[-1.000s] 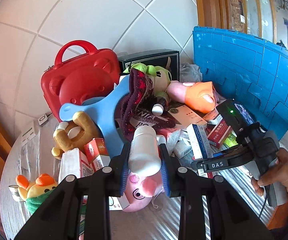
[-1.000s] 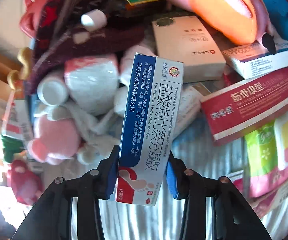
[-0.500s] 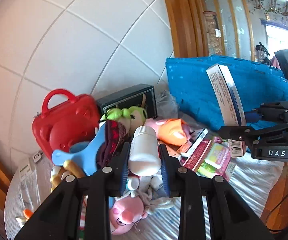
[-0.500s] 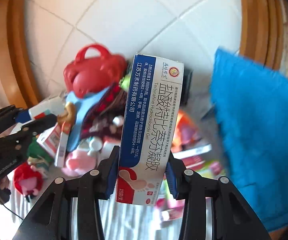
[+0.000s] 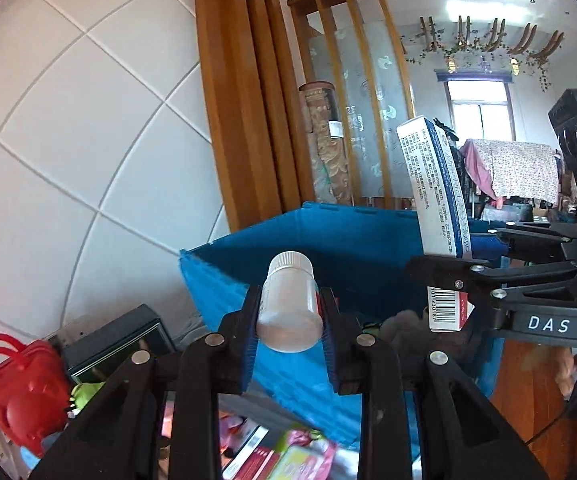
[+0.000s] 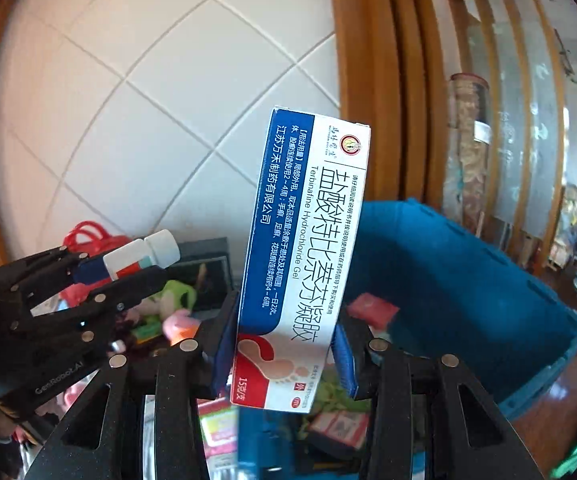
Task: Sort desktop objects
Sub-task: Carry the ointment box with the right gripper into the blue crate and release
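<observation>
Bottle (image 5: 288, 300) of white plastic sits clamped between the blue pads of our left gripper (image 5: 288, 330), its cap tilted up and away, in front of the blue crate (image 5: 224, 280). To the right in this left wrist view, our right gripper (image 5: 446, 276) holds the medicine box (image 5: 434, 188) upright above the crate. A red toy case (image 5: 20, 396) lies low at the left.

From the right wrist view, the medicine box stands clamped in our right gripper, before the crate wall. At the left, our left gripper carries the bottle above the pile of toys (image 6: 168, 312).
</observation>
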A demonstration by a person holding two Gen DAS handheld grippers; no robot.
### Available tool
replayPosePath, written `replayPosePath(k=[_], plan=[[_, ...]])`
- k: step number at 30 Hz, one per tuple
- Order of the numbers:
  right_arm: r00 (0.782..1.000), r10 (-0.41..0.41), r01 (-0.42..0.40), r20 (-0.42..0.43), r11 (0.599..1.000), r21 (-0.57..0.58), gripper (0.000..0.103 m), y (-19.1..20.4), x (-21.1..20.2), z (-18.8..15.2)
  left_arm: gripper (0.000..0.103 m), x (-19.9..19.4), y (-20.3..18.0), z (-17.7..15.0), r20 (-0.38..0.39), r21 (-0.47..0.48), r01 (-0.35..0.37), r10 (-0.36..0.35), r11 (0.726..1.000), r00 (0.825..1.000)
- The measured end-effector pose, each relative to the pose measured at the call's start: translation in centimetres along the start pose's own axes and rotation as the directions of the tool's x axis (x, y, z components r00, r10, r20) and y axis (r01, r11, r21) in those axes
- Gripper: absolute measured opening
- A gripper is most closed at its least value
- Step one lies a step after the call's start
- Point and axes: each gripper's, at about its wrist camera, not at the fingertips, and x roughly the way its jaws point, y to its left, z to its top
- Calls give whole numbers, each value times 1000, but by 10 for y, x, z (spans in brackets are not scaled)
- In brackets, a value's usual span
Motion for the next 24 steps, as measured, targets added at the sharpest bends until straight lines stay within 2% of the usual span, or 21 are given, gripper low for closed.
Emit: replayPosePath(k=[2, 4, 5, 7, 8, 9, 11, 12, 15, 18, 24], plan=[[1000, -26, 27, -11, 999, 36, 42, -30, 10, 4, 27, 20, -16, 12, -1, -14, 36, -36, 999, 999], [998, -52, 53, -16, 996, 74, 43, -60, 14, 9, 27, 43, -31, 23, -24, -11, 35, -36, 999, 999], [997, -72, 73, -24, 993, 89, 47, -73, 18, 10, 28, 53, -38, 29, -45, -1, 34, -34, 999, 998], [996, -92, 93, -21, 989, 117, 81, -97, 20, 12, 33, 67, -49, 40, -59, 15, -15, 16, 1000, 998], [995, -98, 98, -2, 987, 124, 84, -106, 17, 14, 46, 69, -52, 46, -54, 16, -37, 38, 999, 998], [994, -109, 106, 12, 986, 125, 85, -113, 14, 16, 66, 70, -53, 50, -47, 12, -53, 53, 999, 997], [994, -105, 101, 26, 986, 130, 88, -128, 10, 20, 86, 67, -53, 57, -8, -9, -106, 106, 994, 994], [995, -96, 91, 32, 986, 136, 88, -132, 7, 19, 92, 62, -52, 60, 16, -20, -125, 125, 992, 992], [997, -73, 66, 41, 985, 157, 89, -145, 5, 17, 96, 58, -48, 64, 39, -32, -154, 155, 988, 987], [1000, -21, 18, 17, 985, 169, 97, -151, 10, 11, 96, 53, -45, 61, 29, -33, -188, 188, 982, 982], [998, 36, -41, 42, 991, 131, 97, -133, 3, 1, 96, 29, -27, 38, 7, -69, -290, 292, 954, 957]])
